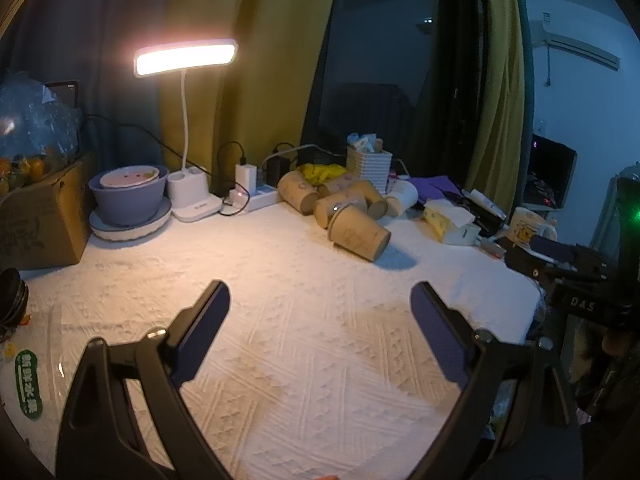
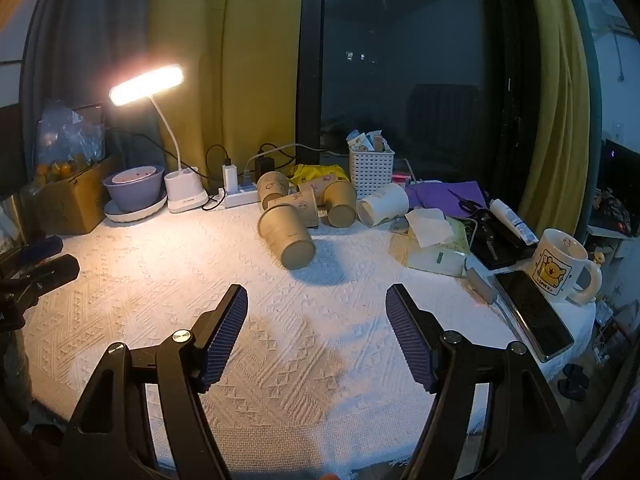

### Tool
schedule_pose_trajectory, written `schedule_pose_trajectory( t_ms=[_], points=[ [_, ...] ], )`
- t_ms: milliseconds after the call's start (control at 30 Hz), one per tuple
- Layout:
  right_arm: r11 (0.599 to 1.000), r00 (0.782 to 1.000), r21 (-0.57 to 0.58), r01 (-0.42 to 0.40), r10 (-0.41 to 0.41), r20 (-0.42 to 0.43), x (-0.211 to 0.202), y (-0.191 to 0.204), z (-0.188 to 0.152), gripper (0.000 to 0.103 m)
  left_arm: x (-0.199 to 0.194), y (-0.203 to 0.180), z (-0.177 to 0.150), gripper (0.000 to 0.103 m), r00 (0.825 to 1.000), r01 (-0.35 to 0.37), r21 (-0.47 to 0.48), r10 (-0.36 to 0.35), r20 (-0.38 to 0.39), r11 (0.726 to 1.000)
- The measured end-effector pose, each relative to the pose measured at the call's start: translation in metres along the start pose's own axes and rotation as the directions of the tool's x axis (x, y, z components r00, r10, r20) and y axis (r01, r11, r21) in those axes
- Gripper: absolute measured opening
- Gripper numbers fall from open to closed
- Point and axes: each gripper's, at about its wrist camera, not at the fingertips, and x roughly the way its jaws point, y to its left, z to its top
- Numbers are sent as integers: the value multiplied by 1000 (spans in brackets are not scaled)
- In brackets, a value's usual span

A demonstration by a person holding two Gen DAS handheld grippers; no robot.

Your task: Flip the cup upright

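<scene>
Left wrist view: the left claw point(image 1: 320, 300) is wide and empty. The nearest cup point(image 1: 359, 233) lies on its side on the tabletop point(image 1: 280, 280) at 12 o'clock from the claw, well apart. It is paper, so probably light and easy to crush; hold the middle wall gently.

Right wrist view: the right claw point(image 2: 316, 300) is also wide and empty. The cup point(image 2: 287, 234) lies near 12 o'clock. I count five brown cups, one white cup point(image 2: 382, 204) and one mug point(image 2: 560, 266).

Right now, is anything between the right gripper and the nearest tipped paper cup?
Nothing visible: only bare white cloth lies between the open right gripper and the nearest paper cup. More cups lie behind it.
</scene>
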Motion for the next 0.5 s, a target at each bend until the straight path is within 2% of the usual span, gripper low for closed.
schedule_pose_trajectory(
  t_ms=[500],
  points=[
    [1000,1000,-3,1,-1,-10,-1,3,-1,75,0,-1,2,93,1000,7,-1,-7,2,1000]
  ],
)
